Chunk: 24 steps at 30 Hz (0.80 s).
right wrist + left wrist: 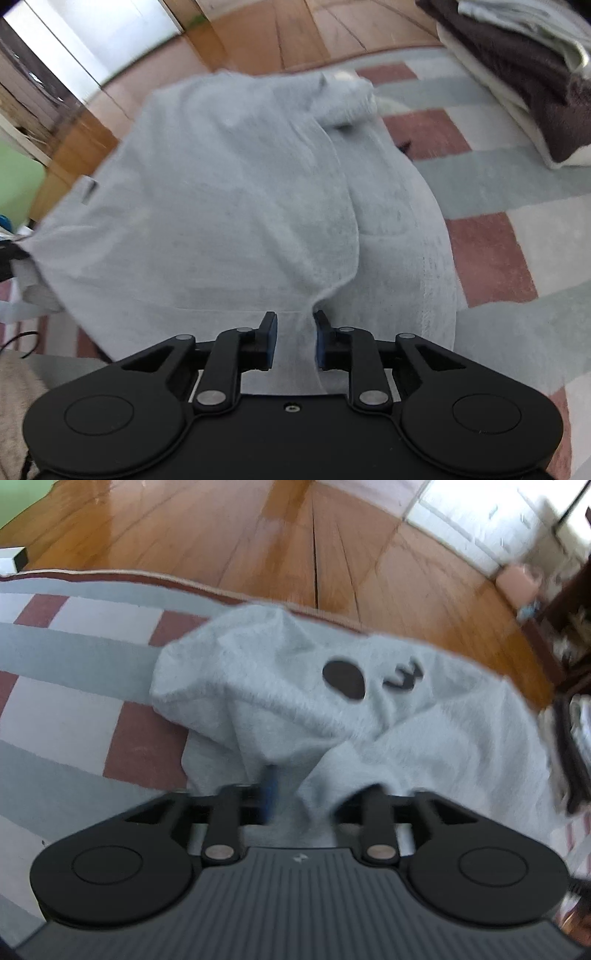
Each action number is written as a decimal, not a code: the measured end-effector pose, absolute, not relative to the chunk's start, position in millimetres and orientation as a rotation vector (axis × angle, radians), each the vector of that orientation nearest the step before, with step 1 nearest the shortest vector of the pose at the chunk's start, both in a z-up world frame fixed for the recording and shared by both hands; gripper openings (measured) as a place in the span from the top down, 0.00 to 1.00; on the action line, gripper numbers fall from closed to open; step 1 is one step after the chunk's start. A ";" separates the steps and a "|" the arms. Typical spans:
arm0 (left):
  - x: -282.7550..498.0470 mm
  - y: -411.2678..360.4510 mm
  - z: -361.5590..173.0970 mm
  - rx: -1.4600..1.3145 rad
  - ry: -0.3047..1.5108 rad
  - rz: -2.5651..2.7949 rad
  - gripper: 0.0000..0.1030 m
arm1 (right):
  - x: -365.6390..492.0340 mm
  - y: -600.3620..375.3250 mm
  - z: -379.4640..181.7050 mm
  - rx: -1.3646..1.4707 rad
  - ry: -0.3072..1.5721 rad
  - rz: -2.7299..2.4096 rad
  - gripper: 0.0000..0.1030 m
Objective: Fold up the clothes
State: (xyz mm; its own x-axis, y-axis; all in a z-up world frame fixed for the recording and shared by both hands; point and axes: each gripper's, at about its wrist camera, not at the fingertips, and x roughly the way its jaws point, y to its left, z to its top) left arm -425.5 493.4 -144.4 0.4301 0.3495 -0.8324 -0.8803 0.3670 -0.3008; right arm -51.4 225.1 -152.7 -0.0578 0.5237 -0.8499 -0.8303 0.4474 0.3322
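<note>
A light grey garment [406,738] with a black print [343,679] lies crumpled on a checked rug [74,646]. My left gripper [319,794] stands at its near edge with the jaws apart. A fold of the cloth rises between them and drapes over the right finger, while the left blue pad [269,790] shows bare. In the right wrist view the same grey garment [221,184] spreads ahead, folded over on itself. My right gripper [295,339] is at its near hem, with the cloth pinched between the blue pads.
The rug [498,184] ends at a wooden floor [295,535]. A stack of folded brown and white clothes [517,74] sits on the rug at the far right. Dark furniture [569,664] stands at the right of the left wrist view, with a small box [517,579] behind it.
</note>
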 end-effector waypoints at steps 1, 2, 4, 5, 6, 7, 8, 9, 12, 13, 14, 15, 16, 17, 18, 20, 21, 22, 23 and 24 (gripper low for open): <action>-421.5 493.4 -149.7 -0.825 0.783 0.898 0.53 | -50.5 227.6 -149.3 -0.343 1.159 1.135 0.97; -417.4 493.9 -155.3 -0.798 0.819 0.911 0.55 | -48.5 227.3 -138.7 -0.327 1.118 1.149 0.97; -410.4 496.1 -164.3 -0.751 0.895 0.932 0.82 | -40.4 222.1 -106.2 -0.227 1.033 1.203 0.97; -408.1 496.2 -165.7 -0.722 0.918 0.947 0.93 | -36.1 218.6 -89.3 -0.175 0.990 1.227 0.97; -407.3 493.5 -161.1 -0.676 0.914 0.963 0.95 | -31.3 213.2 -70.7 -0.119 0.951 1.246 0.97; -406.7 487.9 -152.5 -0.613 0.896 0.972 0.96 | -27.1 207.8 -52.8 -0.073 0.910 1.260 0.97; -406.0 480.9 -142.2 -0.547 0.871 0.978 0.96 | -24.6 202.0 -37.1 -0.053 0.873 1.266 0.97; -405.7 473.3 -130.7 -0.477 0.846 0.988 0.96 | -23.9 196.1 -24.3 -0.053 0.847 1.268 0.97; -413.6 448.6 -86.3 -0.273 0.774 1.048 0.97 | -26.9 179.9 3.2 -0.094 0.833 1.282 0.97; -419.8 443.9 -73.0 -0.236 0.742 1.062 0.97 | -29.3 175.7 9.3 -0.122 0.843 1.297 0.97; -426.7 443.8 -62.3 -0.230 0.716 1.072 0.97 | -32.7 173.5 12.9 -0.165 0.858 1.316 0.97; -433.6 443.7 -51.6 -0.225 0.689 1.082 0.97 | -35.9 173.8 13.1 -0.210 0.878 1.332 0.97; -436.8 447.8 -44.8 -0.240 0.671 1.085 0.97 | -39.0 179.0 6.6 -0.261 0.909 1.344 0.97; -430.6 458.9 -46.7 -0.266 0.682 1.055 0.97 | -42.0 184.2 0.1 -0.312 0.941 1.356 0.97; -417.5 471.9 -54.2 -0.260 0.713 1.002 0.97 | -43.9 193.1 -8.8 -0.369 0.972 1.355 0.97; -390.8 501.0 -68.2 -0.230 0.773 0.941 0.98 | -40.9 229.1 -31.5 -0.496 1.011 1.302 0.97; -380.5 519.6 -68.2 -0.237 0.791 0.945 0.98 | -33.2 256.1 -31.2 -0.533 0.979 1.258 0.97; -373.5 539.5 -60.3 -0.248 0.782 0.966 0.98 | -25.5 283.1 -30.9 -0.570 0.947 1.214 0.98; -371.0 561.0 -41.5 -0.262 0.735 1.012 0.98 | -17.8 310.1 -30.5 -0.607 0.914 1.170 0.98; -370.4 581.3 -18.3 -0.273 0.681 1.065 0.98 | -9.9 331.5 -16.7 -0.594 0.862 1.143 0.98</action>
State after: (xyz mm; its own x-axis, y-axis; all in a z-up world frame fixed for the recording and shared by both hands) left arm -370.4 581.3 -18.3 0.3067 0.7114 -0.6323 -0.8725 0.4757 0.1119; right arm -9.9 331.5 -16.7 0.1646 0.5287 -0.8327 -0.9459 0.3240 0.0187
